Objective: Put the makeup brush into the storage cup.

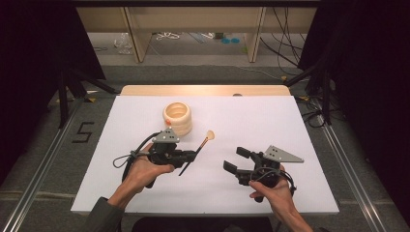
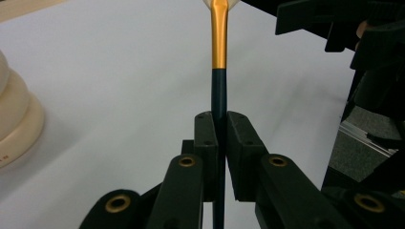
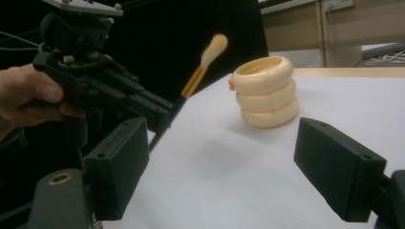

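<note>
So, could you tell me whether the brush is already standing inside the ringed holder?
No, the left gripper holds the brush by its handle, clear of the holder.

a black "5" on the floor (image 1: 83, 131)

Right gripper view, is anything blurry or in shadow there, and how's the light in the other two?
Right gripper view: its own jaws loom soft and dark, the holder is sharper. Left gripper view: the brush handle is crisp, its gold band glinting, the tip cropped. High view: the sheet is evenly lit, the surroundings dark.
</note>
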A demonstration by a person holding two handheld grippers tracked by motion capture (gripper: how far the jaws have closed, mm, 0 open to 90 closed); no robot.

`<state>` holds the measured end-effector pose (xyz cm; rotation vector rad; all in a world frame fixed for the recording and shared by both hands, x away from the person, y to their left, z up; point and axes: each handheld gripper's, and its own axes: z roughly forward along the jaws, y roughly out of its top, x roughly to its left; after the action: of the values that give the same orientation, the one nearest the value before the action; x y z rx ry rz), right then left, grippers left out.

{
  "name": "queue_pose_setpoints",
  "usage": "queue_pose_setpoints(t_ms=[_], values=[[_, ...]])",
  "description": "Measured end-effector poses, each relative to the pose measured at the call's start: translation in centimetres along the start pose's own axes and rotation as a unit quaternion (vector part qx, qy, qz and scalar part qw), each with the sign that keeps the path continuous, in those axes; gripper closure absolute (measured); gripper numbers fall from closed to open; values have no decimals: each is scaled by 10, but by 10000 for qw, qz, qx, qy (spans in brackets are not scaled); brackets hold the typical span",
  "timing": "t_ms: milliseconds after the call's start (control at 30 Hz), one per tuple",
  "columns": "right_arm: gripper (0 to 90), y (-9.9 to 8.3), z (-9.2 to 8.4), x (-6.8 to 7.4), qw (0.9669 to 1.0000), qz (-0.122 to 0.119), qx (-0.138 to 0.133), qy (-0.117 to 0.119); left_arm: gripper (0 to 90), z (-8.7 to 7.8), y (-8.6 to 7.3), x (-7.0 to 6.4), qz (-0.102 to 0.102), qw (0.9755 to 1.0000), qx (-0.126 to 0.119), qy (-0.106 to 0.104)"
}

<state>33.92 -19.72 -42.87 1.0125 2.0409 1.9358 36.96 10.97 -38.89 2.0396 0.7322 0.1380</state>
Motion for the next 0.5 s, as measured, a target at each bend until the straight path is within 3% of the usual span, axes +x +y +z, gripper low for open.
queue_pose_setpoints(t_ms=[167,400,500], values=[[239,1,12,3,9997,78,43,209,834,0,1,-2,29,10000,-45,4],[262,3,27,7,9995,77,87,305,834,-1,3,-5,69,9998,-166,-46],[273,4,30,8,9993,111,24,351,834,-3,4,-7,93,9997,-206,26]])
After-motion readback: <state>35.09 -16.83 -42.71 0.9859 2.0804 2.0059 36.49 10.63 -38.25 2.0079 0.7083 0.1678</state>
